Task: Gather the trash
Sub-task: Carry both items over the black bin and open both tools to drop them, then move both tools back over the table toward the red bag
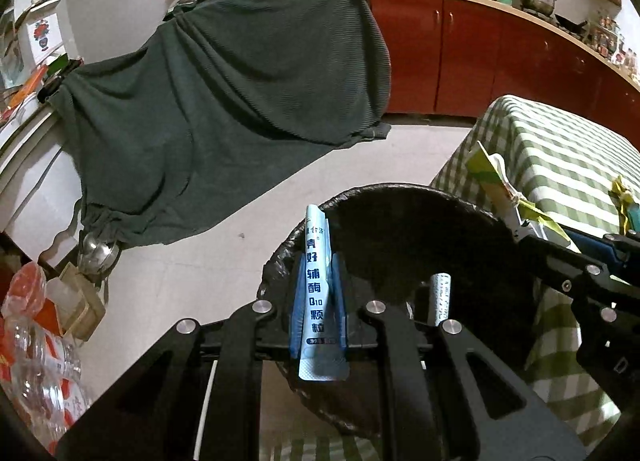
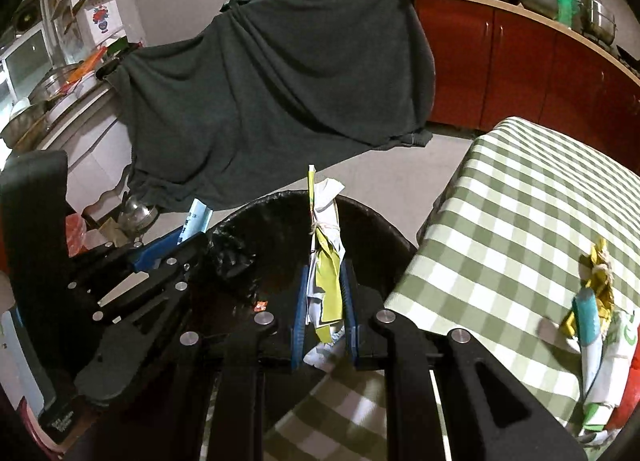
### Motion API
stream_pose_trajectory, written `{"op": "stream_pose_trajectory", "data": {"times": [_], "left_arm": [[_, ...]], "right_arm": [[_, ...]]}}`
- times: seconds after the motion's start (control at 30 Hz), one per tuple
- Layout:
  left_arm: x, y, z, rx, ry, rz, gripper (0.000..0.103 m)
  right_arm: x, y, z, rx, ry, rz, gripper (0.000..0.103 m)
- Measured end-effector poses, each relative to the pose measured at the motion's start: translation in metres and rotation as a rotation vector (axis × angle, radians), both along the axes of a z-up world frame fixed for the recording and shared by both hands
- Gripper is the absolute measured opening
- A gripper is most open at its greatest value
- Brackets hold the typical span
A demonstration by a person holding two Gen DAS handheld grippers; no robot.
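Left tool (image 1: 318,293): pinching light-blue paper sachet (image 1: 318,285). Right tool (image 2: 325,301): pinching tied yellow-white wrapper bundle (image 2: 325,261). Centre both over black-lined round bin (image 2: 372,221), then release.

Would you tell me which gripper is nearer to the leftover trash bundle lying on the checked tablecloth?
Right. The right gripper, holding a paper bundle, is beside the tablecloth's edge, nearer the leftover bundle; the left gripper is farther off, over the bin.

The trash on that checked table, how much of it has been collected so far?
Done: a small tube-like piece and an orange scrap already lie in the black-lined bin.
In hand: the left gripper pinches a blue sachet over the bin; the right gripper clamps a tied paper bundle there.
Left: another tied bundle of wrappers sits on the checked tablecloth.
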State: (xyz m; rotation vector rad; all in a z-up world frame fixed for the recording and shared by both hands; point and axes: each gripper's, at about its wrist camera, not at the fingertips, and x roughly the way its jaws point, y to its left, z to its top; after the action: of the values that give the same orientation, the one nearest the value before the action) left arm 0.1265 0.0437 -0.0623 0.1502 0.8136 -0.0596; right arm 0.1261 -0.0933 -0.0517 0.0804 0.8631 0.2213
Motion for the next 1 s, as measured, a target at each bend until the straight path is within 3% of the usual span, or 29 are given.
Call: {"op": "stream_pose_trajectory", "data": {"times": [0.1, 0.17, 0.23, 0.33, 0.43, 0.63, 0.73, 1.0], "left_arm": [[0.003, 0.001, 0.001, -0.006, -0.004, 0.01, 0.016], [0.001, 0.0, 0.001, -0.007, -0.008, 0.012, 0.027], [0.0, 0.002, 0.002, -0.005, -0.018, 0.02, 0.041], [0.0, 0.003, 0.003, -0.014, -0.015, 0.024, 0.041], [-0.002, 0.003, 0.006, -0.019, -0.021, 0.029, 0.051], [-0.014, -0.005, 0.019, -0.035, -0.038, 0.009, 0.053], [-0.023, -0.012, 0.03, -0.057, -0.054, -0.007, 0.061], [-0.05, -0.053, 0.052, -0.101, -0.083, -0.098, 0.069]], "right_arm": [[0.005, 0.002, -0.001, -0.004, 0.004, -0.006, 0.018], [0.006, 0.0, -0.002, 0.003, 0.008, -0.014, 0.021], [0.005, -0.002, -0.003, 0.014, 0.007, -0.021, 0.032], [0.002, -0.003, 0.001, 0.009, -0.009, -0.027, 0.039], [-0.004, -0.008, 0.007, 0.014, -0.028, -0.039, 0.044], [-0.023, -0.029, 0.022, -0.011, -0.083, -0.082, 0.048], [-0.038, -0.048, 0.029, -0.031, -0.109, -0.123, 0.051], [-0.085, -0.115, 0.037, -0.1, -0.148, -0.288, 0.053]]}}
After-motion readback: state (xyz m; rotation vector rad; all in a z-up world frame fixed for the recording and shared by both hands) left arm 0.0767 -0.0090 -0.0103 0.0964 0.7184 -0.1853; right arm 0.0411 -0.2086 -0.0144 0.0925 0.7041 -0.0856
